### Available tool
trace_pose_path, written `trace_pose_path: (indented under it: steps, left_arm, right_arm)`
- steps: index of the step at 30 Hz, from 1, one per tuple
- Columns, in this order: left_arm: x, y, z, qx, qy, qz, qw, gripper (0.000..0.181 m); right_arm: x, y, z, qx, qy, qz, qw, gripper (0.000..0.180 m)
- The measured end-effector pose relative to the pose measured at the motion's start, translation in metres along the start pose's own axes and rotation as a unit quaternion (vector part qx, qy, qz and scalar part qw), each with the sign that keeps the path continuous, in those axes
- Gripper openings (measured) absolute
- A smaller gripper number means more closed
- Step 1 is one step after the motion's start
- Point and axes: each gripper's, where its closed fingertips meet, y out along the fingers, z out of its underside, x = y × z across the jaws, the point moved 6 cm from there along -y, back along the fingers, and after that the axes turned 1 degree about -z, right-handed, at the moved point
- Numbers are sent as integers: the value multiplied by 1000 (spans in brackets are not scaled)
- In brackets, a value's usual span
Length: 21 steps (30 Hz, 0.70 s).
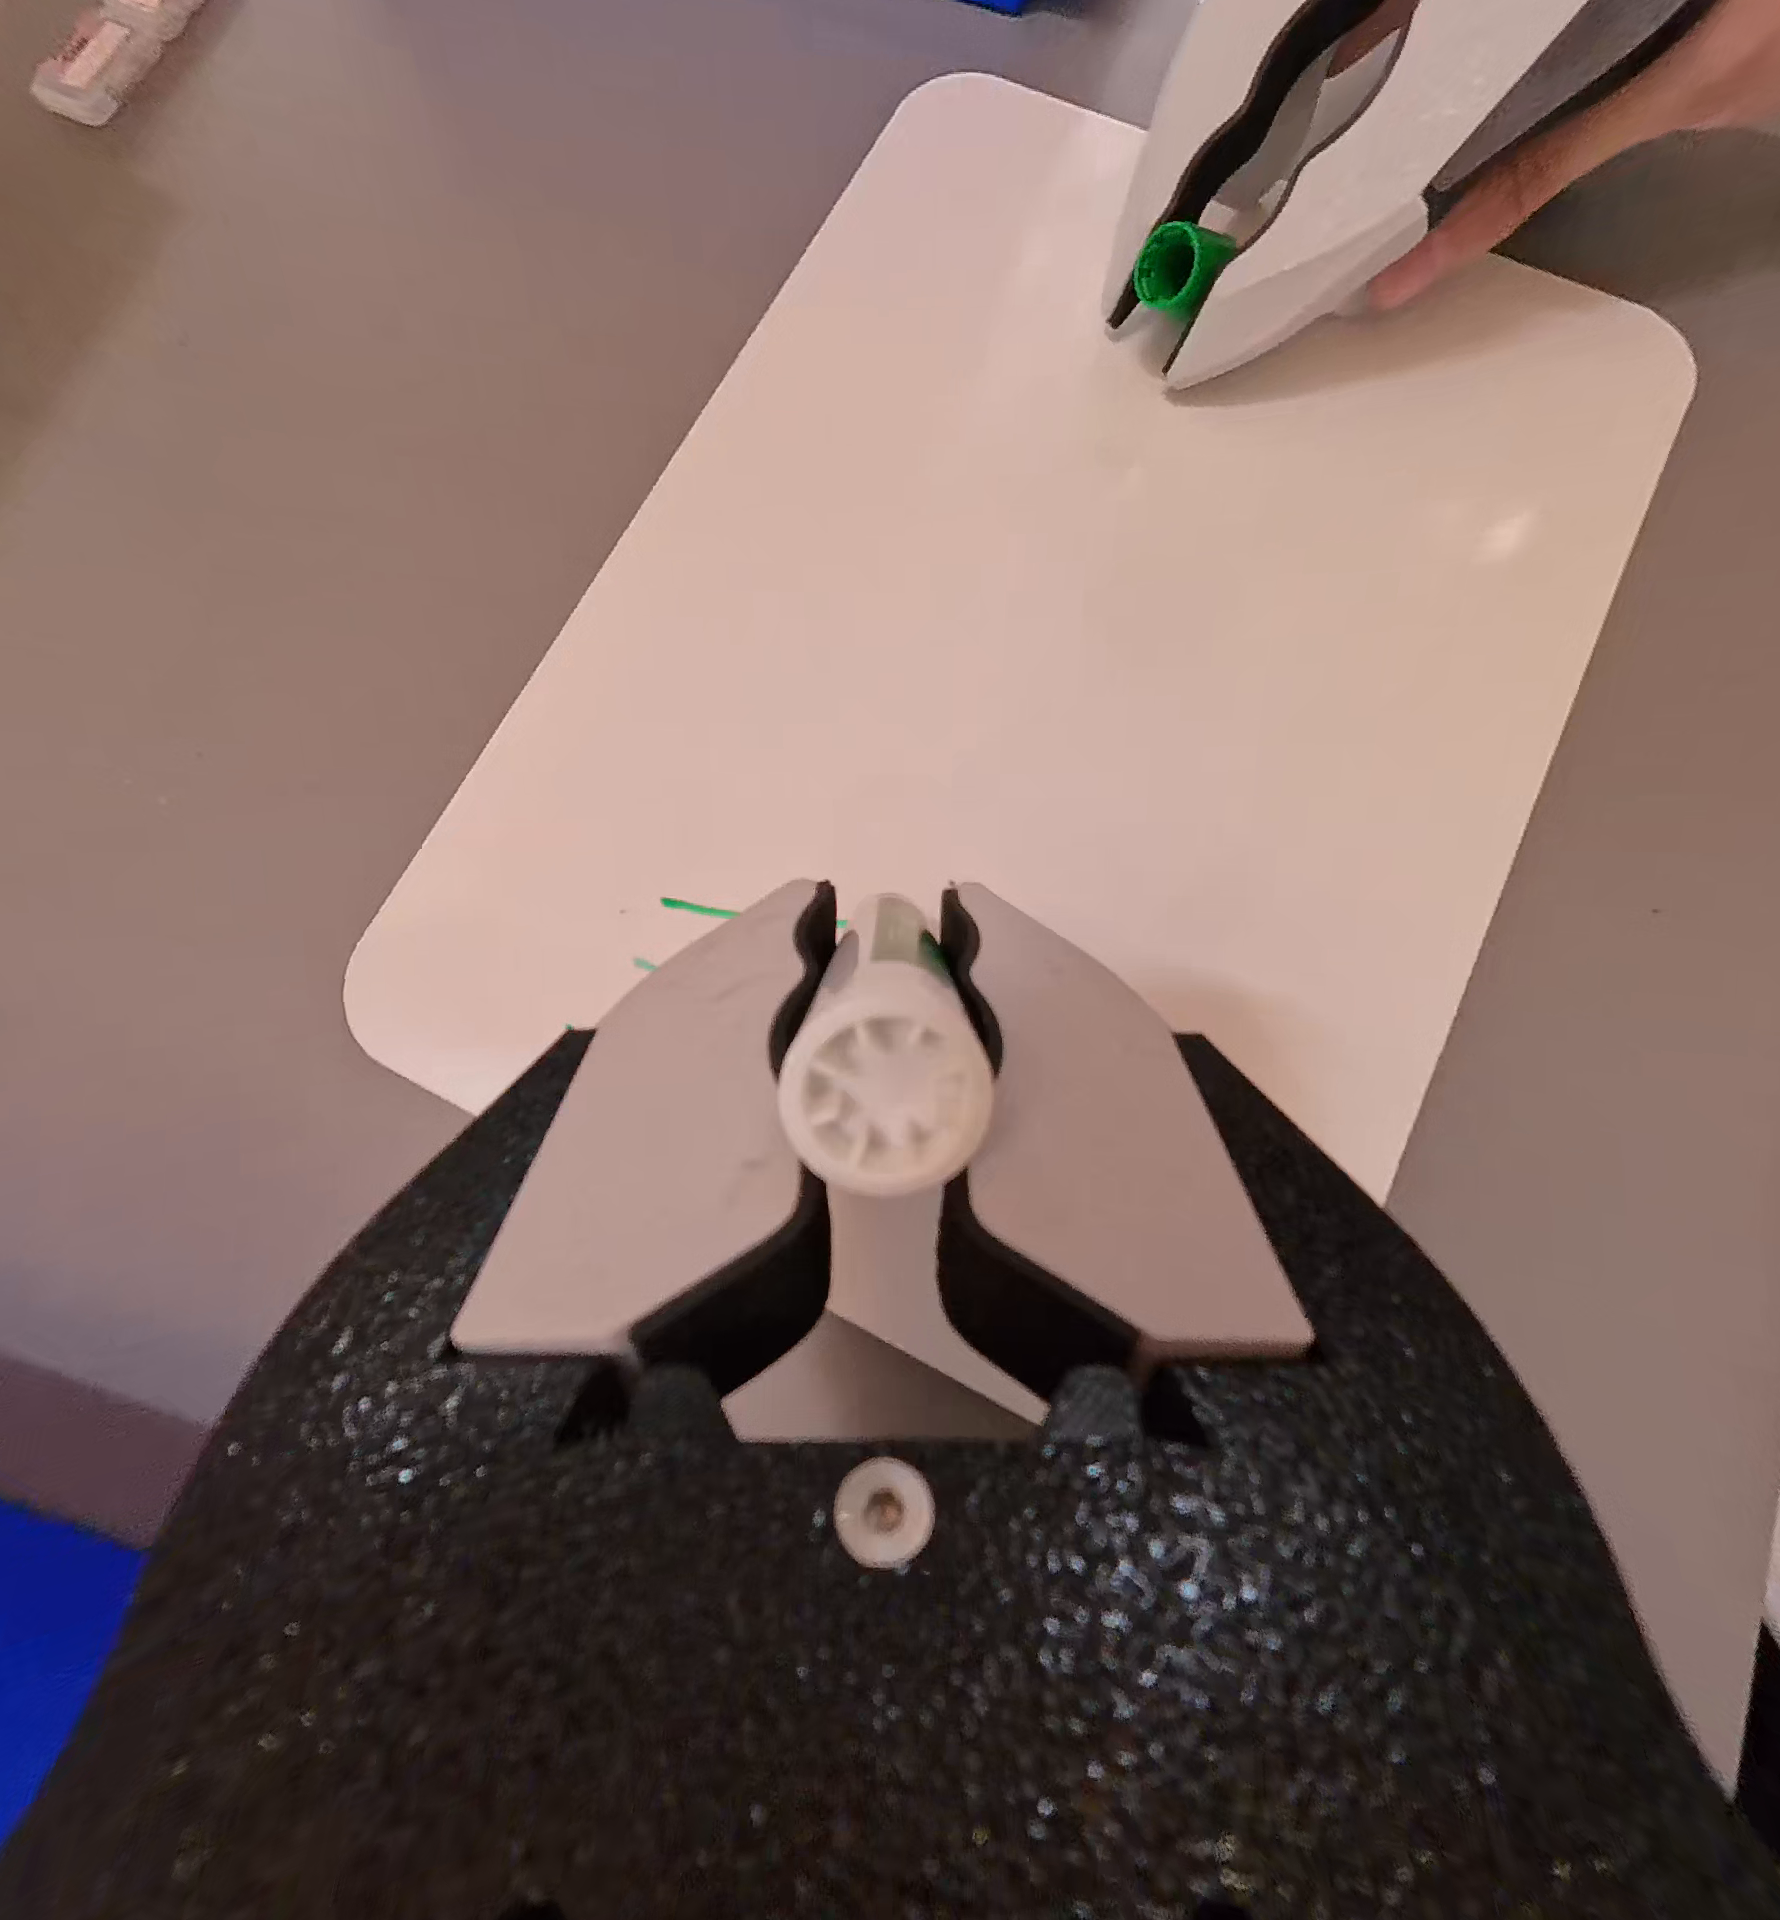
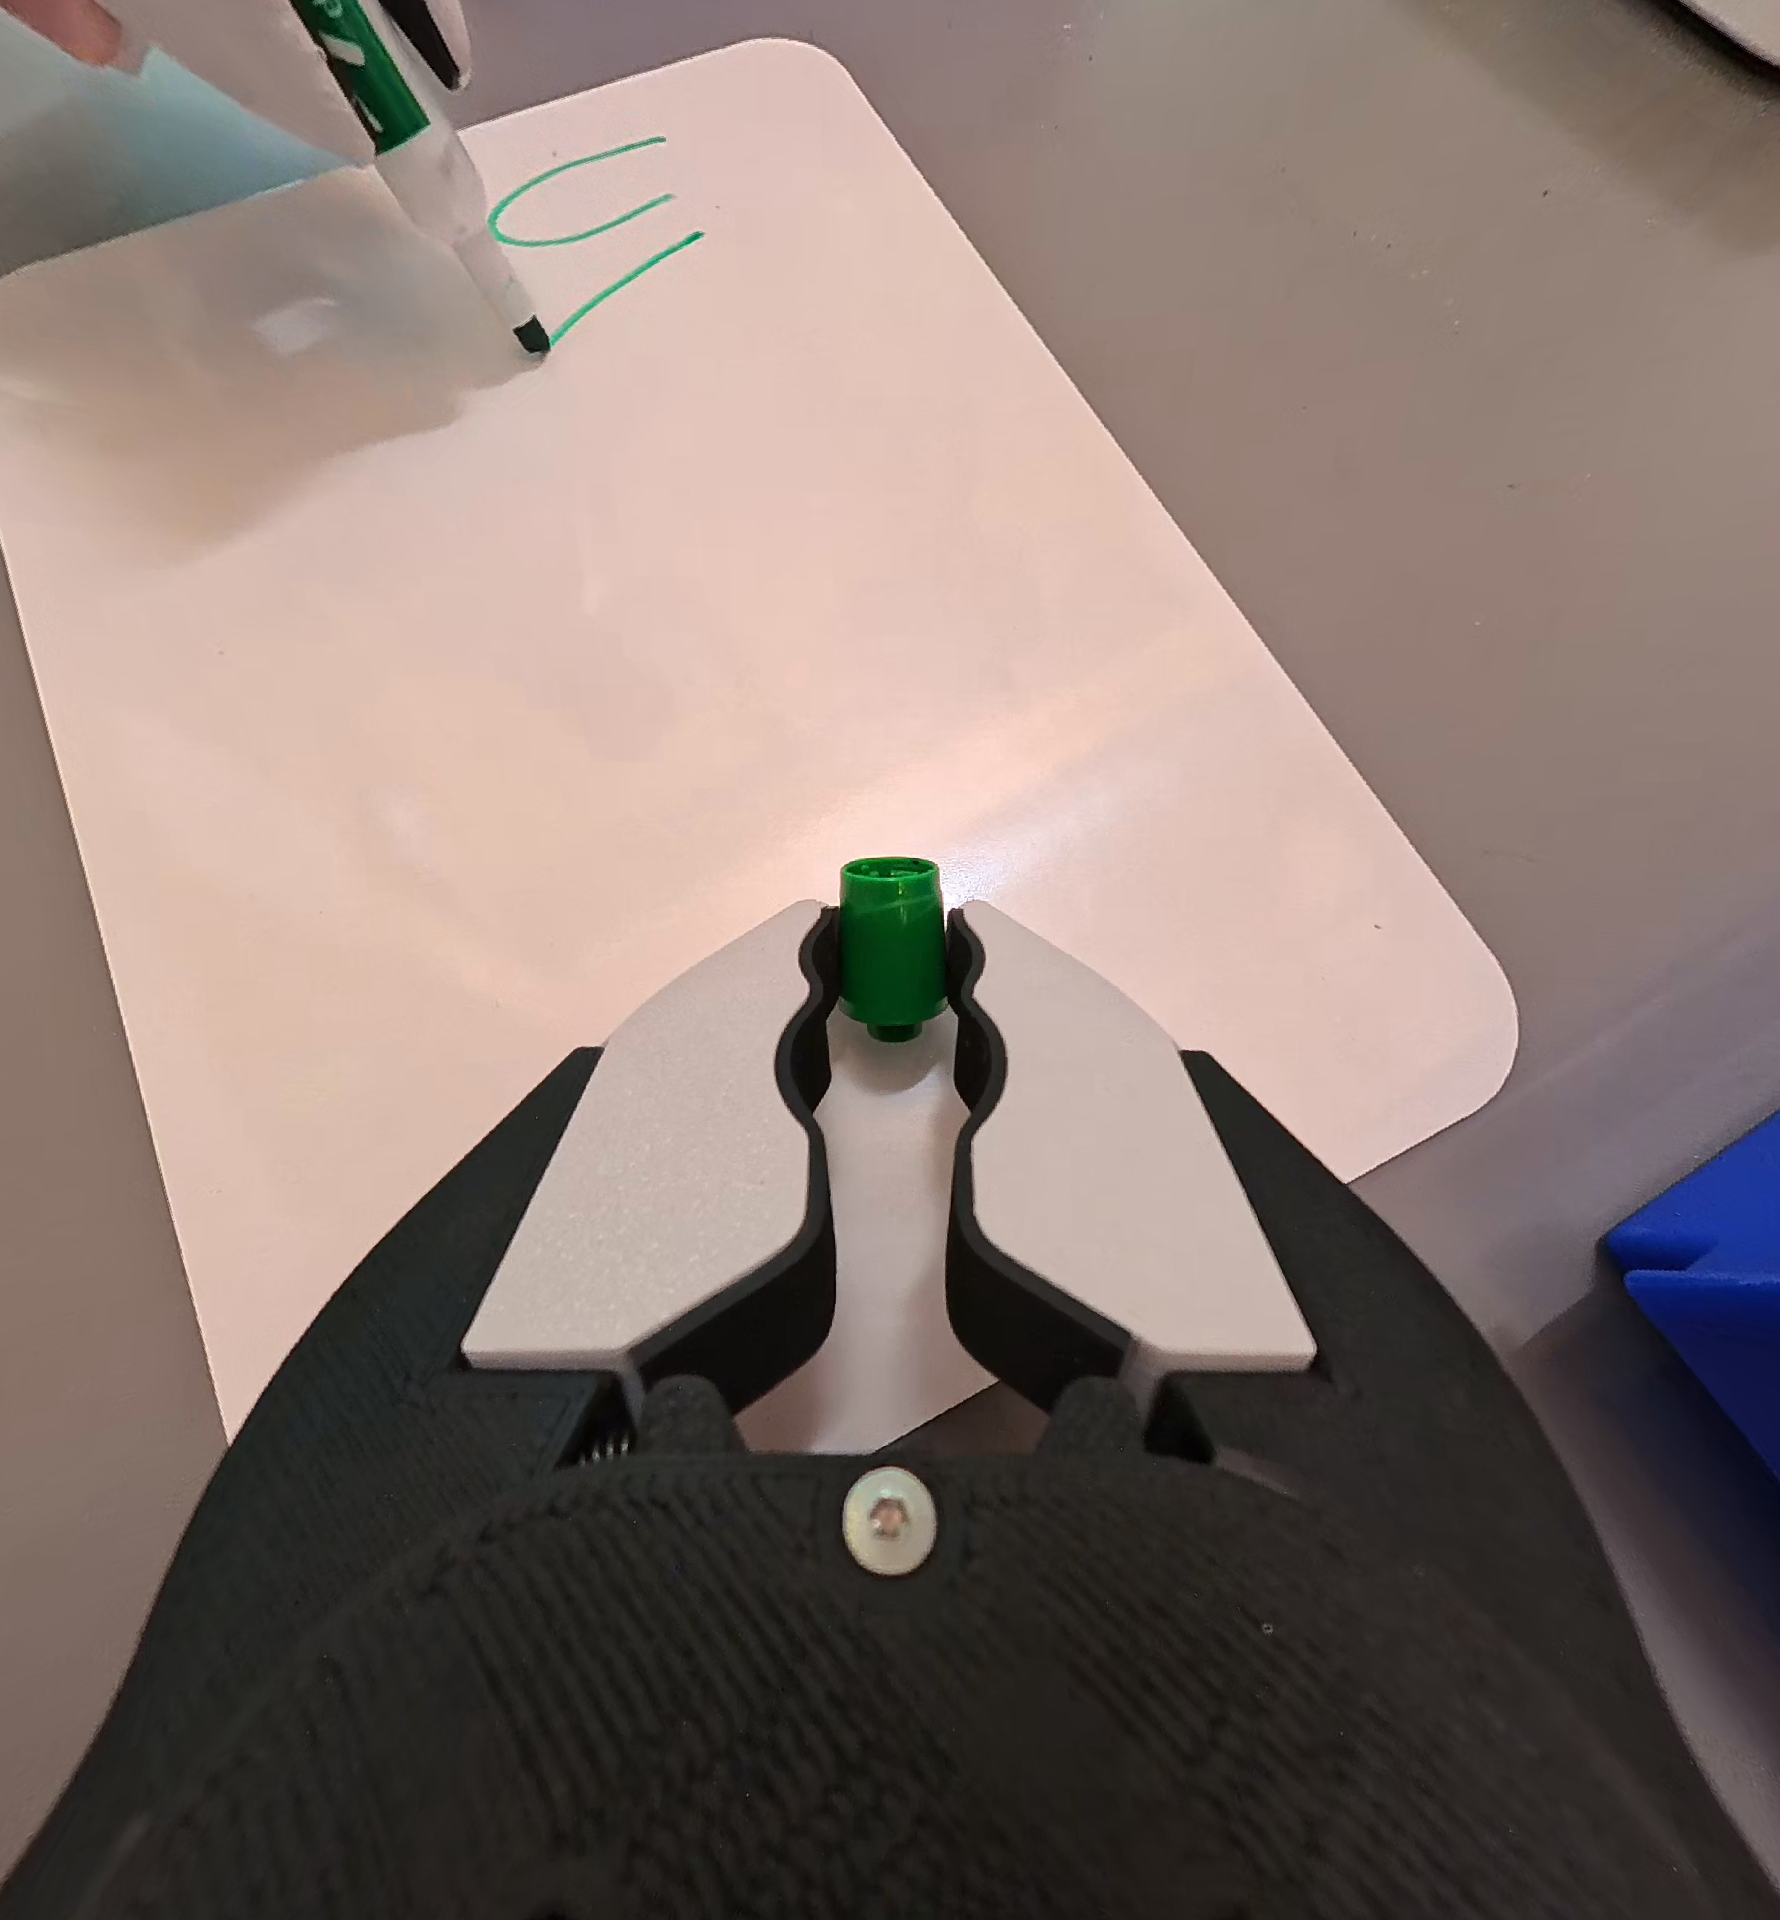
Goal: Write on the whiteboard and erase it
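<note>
The left gripper (image 1: 886, 904) is clamping the marker (image 2: 429, 177), tip touching the whiteboard (image 2: 657, 623) near a corner, while the right gripper (image 2: 888, 914) is pinching the green cap (image 2: 888, 945).

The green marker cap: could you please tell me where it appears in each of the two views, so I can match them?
Left wrist view: the green cap sits top right, pinched in the far right claw above the whiteboard.
Right wrist view: the cap is at centre, held between this view's own claw tips.
Shared landmark: the green strokes near the marker at the whiteboard's corner.
</note>
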Motion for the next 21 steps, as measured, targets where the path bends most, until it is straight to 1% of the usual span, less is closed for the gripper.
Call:
trace_pose_path:
  steps: [4,13,21]
  left_arm:
    - [4,3,-2,-5,-2,-1,1000,19]
    - [33,17,-14,-16,-11,-10,1000,19]
    - [34,18,-14,-18,-14,-14,1000,19]
  right_arm:
    - [0,0,0,0,0,0,1000,20]
    - [0,0,0,0,0,0,1000,20]
    - [0,0,0,0,0,0,1000,20]
